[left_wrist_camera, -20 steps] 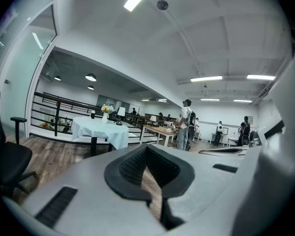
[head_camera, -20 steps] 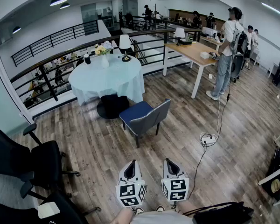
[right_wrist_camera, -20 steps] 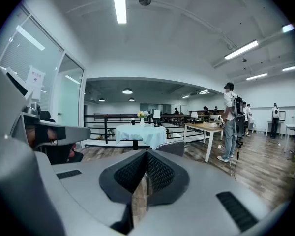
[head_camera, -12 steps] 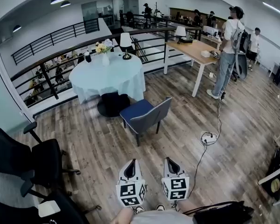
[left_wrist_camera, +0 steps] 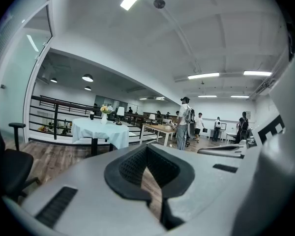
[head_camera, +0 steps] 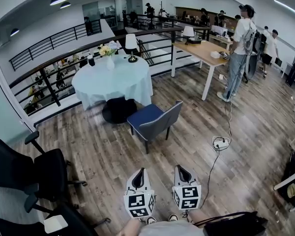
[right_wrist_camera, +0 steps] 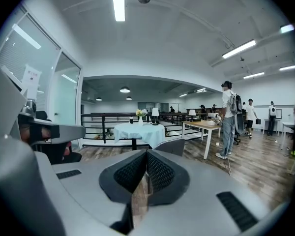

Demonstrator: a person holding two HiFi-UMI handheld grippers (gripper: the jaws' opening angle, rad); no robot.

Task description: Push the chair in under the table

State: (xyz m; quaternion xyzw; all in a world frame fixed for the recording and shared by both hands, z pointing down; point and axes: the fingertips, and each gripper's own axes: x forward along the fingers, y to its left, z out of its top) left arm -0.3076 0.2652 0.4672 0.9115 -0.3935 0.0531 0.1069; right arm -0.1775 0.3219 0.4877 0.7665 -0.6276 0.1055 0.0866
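Two grippers sat low in the head view, the left gripper and the right gripper side by side over the wood floor, both well apart from the chair. The chair, with a blue seat and a grey back, stood pulled out just beside the round bench, its seat toward the pale cloth.

From the left gripper view, the jaws were pressed together with nothing between them, and the round bench lay far ahead.

From the right gripper view, the jaws were likewise together and empty. The chair's grey back showed just above them, in front of the round bench.
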